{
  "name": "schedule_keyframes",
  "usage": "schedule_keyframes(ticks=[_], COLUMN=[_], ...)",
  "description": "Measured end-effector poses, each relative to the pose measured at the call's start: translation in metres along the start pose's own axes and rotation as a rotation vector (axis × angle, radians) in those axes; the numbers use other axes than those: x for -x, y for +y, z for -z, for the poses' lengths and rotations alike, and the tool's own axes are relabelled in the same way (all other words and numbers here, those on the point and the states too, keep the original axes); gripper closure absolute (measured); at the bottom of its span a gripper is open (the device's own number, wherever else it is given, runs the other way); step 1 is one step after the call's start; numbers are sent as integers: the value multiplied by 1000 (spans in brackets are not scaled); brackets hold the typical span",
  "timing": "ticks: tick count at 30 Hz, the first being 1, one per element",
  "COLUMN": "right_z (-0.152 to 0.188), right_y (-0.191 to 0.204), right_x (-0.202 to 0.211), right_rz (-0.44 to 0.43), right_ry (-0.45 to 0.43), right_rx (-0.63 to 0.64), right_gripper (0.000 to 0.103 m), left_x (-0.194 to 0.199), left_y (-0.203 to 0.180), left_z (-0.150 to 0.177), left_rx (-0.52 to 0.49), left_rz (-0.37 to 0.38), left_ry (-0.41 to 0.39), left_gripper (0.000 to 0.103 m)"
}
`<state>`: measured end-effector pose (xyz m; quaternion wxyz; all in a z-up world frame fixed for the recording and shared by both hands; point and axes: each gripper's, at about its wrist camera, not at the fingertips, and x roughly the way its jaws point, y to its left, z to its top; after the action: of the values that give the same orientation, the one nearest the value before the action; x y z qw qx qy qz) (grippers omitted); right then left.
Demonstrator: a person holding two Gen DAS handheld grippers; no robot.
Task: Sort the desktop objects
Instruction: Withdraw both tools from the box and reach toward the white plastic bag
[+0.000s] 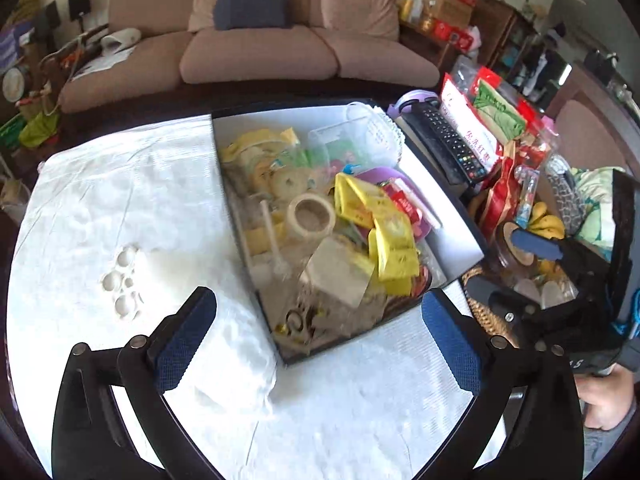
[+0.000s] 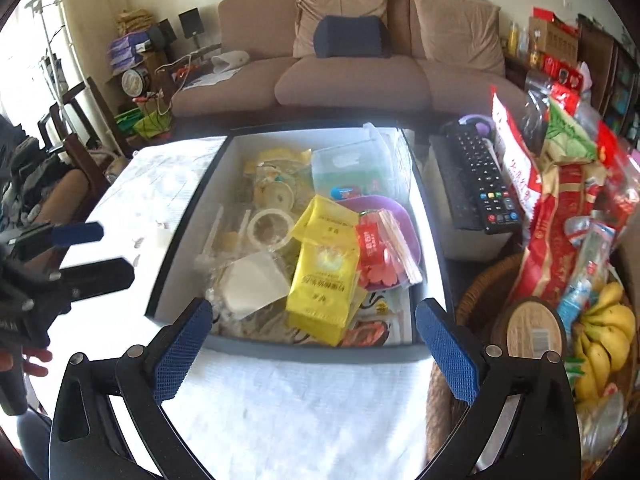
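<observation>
Both grippers, left and right, hover wide open and empty over a box heaped with yellow packets and tape on the white cloth; a careless grab could snag several items together.

Both wrist views angled down, close over one shared box toward sofa.
</observation>
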<state>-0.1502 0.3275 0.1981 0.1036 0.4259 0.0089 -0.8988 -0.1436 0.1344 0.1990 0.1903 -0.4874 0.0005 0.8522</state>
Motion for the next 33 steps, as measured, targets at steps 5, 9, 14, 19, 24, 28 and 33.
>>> schedule_keyframes(ticks=[5,9,14,19,24,28,33], right_z=[16,29,43,58,71,80,90], right_y=[22,40,70,105,132,151,173], right_x=[29,52,75,90,91,83,64], right_rz=[16,2,2,27,10,-8,-37], right_ry=[-18,-39,-62,-91,-96,-87,-70], right_rx=[31,33,59,98,96,104,111], right_gripper=[0,0,0,0,0,0,0], left_x=[27,55,87,109,119,121,113], left_y=[0,6,18,34,56,79,109], left_z=[38,67,96,123,148,165,184], left_rx=[-9,16,39,54,68,85,105], left_rz=[-41,-69,-116,-147,-173,-191,-226], left_ry=[2,-28,-63,-84,-86,-84,-75], left_gripper=[0,0,0,0,0,0,0])
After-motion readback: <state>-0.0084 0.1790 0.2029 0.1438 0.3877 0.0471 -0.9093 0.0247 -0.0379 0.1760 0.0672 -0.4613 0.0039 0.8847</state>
